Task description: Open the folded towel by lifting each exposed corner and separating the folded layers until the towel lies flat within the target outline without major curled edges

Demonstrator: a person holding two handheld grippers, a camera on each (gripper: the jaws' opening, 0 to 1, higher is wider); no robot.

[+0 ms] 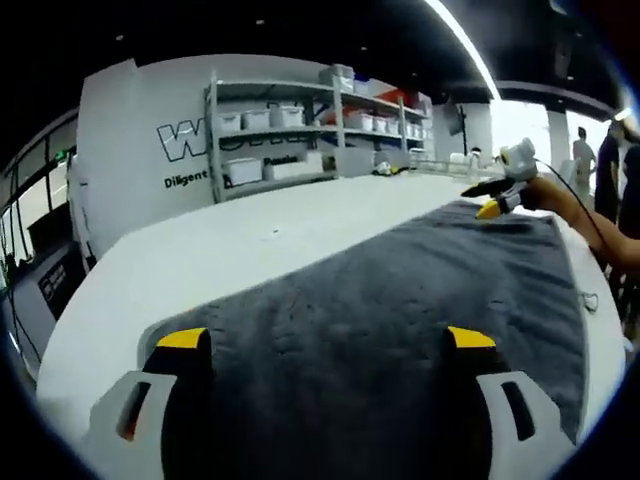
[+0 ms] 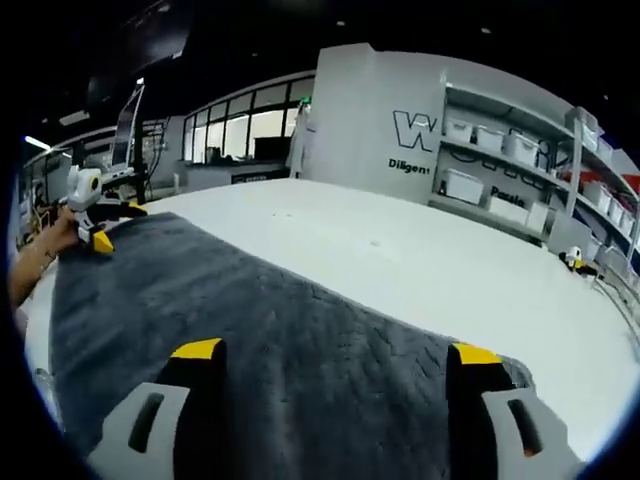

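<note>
A dark grey towel lies spread on a white table. In the left gripper view my left gripper hovers low over one end of it, jaws wide apart with only towel surface between the yellow tips. At the towel's far corner sits my right gripper, held by a hand. In the right gripper view my right gripper stands open over the opposite end of the towel. There the left gripper rests at the far left corner, also in a hand.
Metal shelves with white bins stand past the table's far edge against a lettered white wall. People stand off to the right. Bare white tabletop runs alongside the towel.
</note>
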